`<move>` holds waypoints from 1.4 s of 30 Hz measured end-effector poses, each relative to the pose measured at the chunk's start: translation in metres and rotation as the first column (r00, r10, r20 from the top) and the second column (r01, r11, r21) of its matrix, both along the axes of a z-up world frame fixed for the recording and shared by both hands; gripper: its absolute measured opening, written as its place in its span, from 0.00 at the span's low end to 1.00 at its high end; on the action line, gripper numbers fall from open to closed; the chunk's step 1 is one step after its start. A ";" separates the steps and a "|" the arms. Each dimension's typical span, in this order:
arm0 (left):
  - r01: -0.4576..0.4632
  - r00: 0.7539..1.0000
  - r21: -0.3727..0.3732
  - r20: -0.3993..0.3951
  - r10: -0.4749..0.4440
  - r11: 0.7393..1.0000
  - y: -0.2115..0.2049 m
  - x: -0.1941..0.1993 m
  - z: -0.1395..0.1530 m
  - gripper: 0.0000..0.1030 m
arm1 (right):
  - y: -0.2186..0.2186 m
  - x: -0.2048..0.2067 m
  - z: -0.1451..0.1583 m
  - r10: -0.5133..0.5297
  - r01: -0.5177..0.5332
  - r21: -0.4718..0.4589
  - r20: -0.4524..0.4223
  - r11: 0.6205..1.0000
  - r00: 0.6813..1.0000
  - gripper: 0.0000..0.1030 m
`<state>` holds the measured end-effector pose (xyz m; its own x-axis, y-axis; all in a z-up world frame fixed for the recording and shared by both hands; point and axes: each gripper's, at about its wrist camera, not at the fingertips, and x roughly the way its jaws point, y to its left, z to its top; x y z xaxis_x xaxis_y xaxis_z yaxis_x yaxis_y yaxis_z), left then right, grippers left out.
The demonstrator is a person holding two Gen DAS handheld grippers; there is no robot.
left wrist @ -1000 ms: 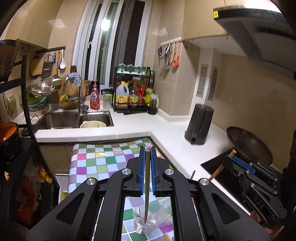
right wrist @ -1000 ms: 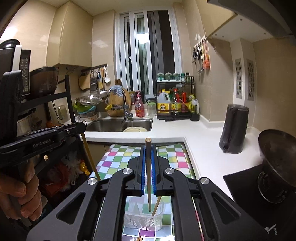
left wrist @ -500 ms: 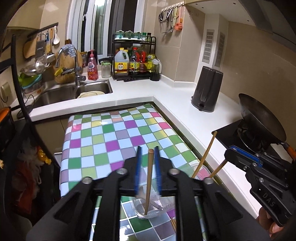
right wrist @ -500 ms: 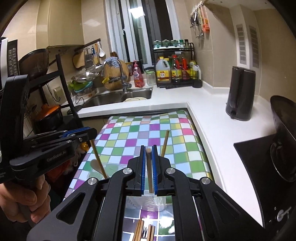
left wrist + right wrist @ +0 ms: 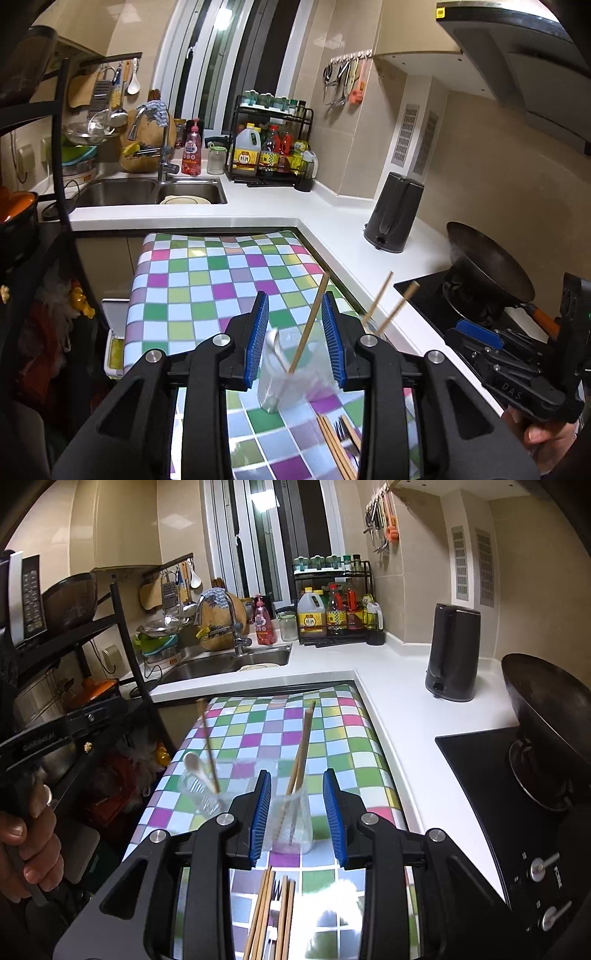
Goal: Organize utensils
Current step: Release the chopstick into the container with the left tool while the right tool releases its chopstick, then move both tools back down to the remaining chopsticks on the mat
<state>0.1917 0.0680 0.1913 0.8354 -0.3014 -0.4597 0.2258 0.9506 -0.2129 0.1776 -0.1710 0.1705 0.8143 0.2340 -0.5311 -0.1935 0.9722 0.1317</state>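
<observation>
Nearest, loose chopsticks (image 5: 275,915) and a fork (image 5: 341,432) lie lengthwise on your checkered cloth (image 5: 332,738). Your left gripper (image 5: 294,341) has just been opening; its jaws stand apart, touching nothing, around one chopstick (image 5: 309,328) leaning up-right in a clear cup (image 5: 280,384) beside a white spoon (image 5: 195,768). Your right gripper (image 5: 297,814), likewise just opened, flanks a second cup (image 5: 291,827) holding two near-upright chopsticks (image 5: 301,753). Beyond: kettle (image 5: 452,653), wok (image 5: 546,705), sink (image 5: 229,662).
</observation>
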 end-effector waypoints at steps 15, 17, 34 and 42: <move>-0.012 0.998 0.020 -0.061 0.013 1.000 -0.027 -0.148 -0.131 0.10 | -0.036 -0.146 -0.121 -0.049 0.061 0.151 -0.082 0.987 0.995 0.06; -0.003 0.997 0.031 -0.079 0.005 1.000 -0.037 -0.166 -0.152 0.09 | -0.034 -0.155 -0.145 -0.046 0.064 0.145 -0.122 0.987 0.991 0.06; 0.054 0.978 0.013 -0.204 -0.051 0.998 -0.063 -0.190 -0.208 0.09 | -0.003 -0.158 -0.209 0.016 0.011 0.096 -0.269 0.995 0.963 0.10; 0.077 0.959 -0.027 -0.270 -0.082 0.997 -0.083 -0.180 -0.216 0.09 | 0.000 -0.160 -0.209 0.025 -0.013 0.048 -0.271 0.999 0.962 0.09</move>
<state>0.0118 -0.0147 -0.0246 0.6532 -0.3712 -0.6599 0.2325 0.9278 -0.2918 0.0178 -0.1706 -0.0387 0.6364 0.2767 -0.7200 -0.1629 0.9606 0.2253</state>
